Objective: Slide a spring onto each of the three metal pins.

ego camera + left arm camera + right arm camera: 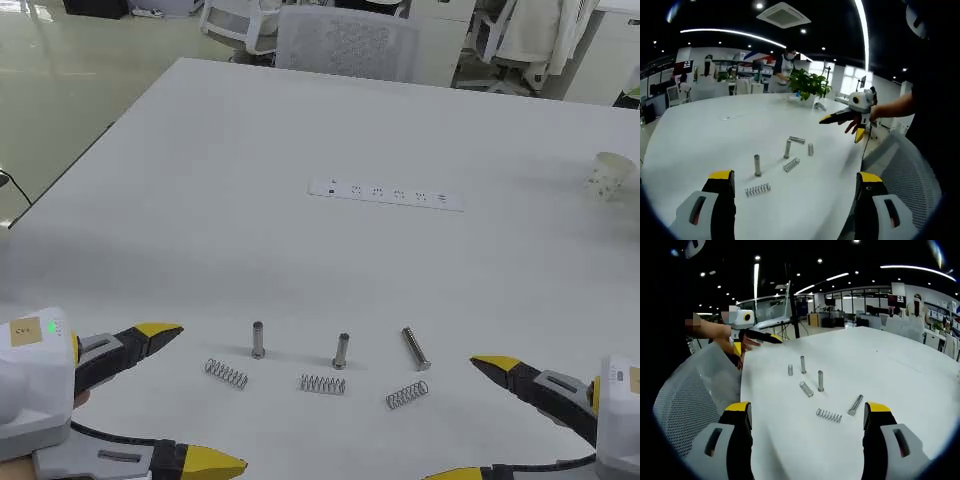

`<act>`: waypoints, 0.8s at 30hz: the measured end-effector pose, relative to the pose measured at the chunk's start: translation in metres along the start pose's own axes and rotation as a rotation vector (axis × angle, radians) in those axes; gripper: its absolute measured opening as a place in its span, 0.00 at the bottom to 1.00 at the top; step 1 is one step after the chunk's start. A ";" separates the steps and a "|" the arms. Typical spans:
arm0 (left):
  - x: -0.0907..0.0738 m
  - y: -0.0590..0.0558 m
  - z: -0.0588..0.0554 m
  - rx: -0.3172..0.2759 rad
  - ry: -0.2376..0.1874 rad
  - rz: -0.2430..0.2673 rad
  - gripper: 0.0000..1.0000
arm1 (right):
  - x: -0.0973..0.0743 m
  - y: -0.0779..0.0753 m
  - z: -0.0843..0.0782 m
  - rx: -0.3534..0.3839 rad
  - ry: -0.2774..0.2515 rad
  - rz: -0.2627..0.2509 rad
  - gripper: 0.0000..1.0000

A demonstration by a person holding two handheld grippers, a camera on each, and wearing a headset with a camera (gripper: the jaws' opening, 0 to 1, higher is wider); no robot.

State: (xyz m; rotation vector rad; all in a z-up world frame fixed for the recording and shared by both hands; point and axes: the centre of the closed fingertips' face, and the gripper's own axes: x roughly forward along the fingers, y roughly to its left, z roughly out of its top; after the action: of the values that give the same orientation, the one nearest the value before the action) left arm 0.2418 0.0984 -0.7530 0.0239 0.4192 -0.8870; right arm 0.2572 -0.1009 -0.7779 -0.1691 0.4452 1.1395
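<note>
Springs [322, 384] this small are asking for trouble imo: pinch one too hard or off-centre and I'd guess it squashes, or pings out of the jaws and rolls off across the table [300, 130]. Other worry is the two upright pins, the left pin [258, 339] and the middle pin [341, 351]. They look like they just stand loose on their flat heads, so a nudge while threading probably tips them. The right pin [415, 348] lies on its side and would need holding up anyway. Both the left gripper [795, 177] and the right gripper [807, 407] hover with jaws spread wide, holding nothing, one at each end of the row. Looks-wise they're three short shiny wire coils: the left spring [226, 374], middle spring [322, 384] and right spring [406, 396] each lie flat on the table just in front of a pin, none on a pin yet.
</note>
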 end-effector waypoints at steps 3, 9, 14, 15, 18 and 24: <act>0.001 0.001 0.000 -0.002 0.000 0.006 0.98 | -0.001 -0.003 0.001 0.001 -0.005 -0.011 0.92; 0.003 -0.001 0.003 0.001 -0.004 -0.001 0.98 | -0.001 -0.002 0.006 -0.005 -0.015 -0.014 0.91; 0.003 -0.002 0.003 0.003 -0.006 -0.003 0.98 | -0.001 -0.002 0.005 -0.004 -0.012 -0.014 0.91; 0.003 -0.002 0.003 0.002 -0.006 -0.001 0.98 | -0.001 -0.002 0.004 -0.005 -0.012 -0.014 0.91; 0.002 -0.001 0.003 -0.001 -0.007 0.002 0.98 | -0.001 -0.002 0.004 -0.003 -0.010 -0.013 0.91; 0.002 -0.001 0.002 -0.003 -0.005 0.003 0.98 | -0.003 -0.005 0.004 -0.001 -0.010 -0.021 0.91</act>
State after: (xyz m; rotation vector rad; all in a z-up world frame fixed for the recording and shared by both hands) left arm 0.2431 0.0960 -0.7522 0.0200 0.4153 -0.8831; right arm 0.2615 -0.1039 -0.7735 -0.1684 0.4329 1.1200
